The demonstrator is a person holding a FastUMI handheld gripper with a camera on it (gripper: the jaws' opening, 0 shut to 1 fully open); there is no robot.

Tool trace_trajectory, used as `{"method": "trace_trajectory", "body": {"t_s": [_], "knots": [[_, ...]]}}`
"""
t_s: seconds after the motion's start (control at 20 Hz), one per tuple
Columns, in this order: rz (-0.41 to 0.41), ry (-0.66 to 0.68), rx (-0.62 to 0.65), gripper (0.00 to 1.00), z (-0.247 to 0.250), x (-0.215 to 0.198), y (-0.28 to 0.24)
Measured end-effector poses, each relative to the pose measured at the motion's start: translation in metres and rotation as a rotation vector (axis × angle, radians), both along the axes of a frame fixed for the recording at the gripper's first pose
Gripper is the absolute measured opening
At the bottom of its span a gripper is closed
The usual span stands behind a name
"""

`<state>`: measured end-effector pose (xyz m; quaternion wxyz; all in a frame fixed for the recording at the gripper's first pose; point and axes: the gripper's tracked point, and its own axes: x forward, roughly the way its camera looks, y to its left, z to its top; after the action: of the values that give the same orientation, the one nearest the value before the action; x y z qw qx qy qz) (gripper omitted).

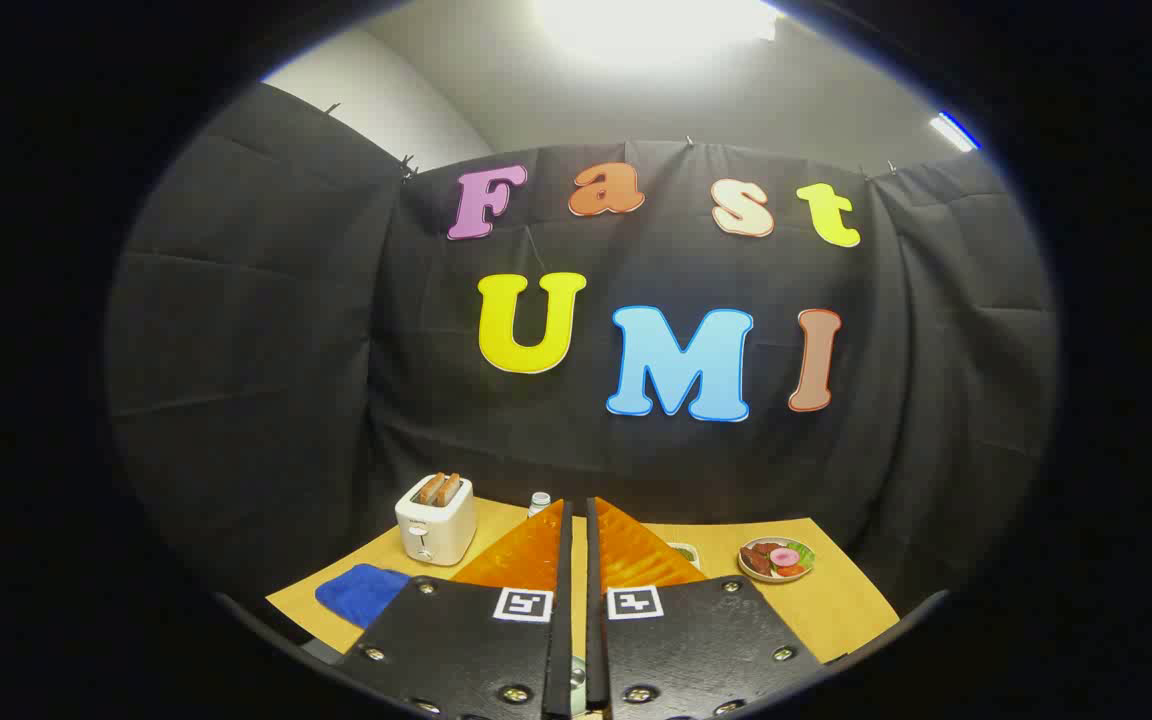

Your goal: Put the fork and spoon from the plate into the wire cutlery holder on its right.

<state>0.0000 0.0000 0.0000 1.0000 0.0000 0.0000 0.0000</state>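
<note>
Glossy plastic toaster point(435, 520); soft blue cloth point(361, 592); matt wood-look table point(841, 600).

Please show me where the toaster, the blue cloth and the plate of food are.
Toaster point(434, 522), gripper view, on its front wall.
Blue cloth point(360, 591), gripper view, on its middle.
Plate point(746, 570), gripper view, on its near rim.
Gripper point(576, 510), gripper view, between its fingertips; fingers nearly closed, holding nothing.

Toaster point(435, 520) left, food plate point(776, 558) right; table point(836, 610) between open.

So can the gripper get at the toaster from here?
Probably yes: the toaster stands beyond the shut gripper, off to one side, with bare table between; the fingers would need opening first.
</note>
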Motion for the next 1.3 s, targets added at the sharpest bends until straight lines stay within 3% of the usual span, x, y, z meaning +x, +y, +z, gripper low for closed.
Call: {"method": "trace_trajectory", "body": {"t_s": [0.85, 1.3], "knots": [[-0.009, 0.258, 0.035, 0.06, -0.084, 0.031, 0.015], [-0.059, 0.485, 0.119, 0.06, -0.174, 0.034, 0.016]]}}
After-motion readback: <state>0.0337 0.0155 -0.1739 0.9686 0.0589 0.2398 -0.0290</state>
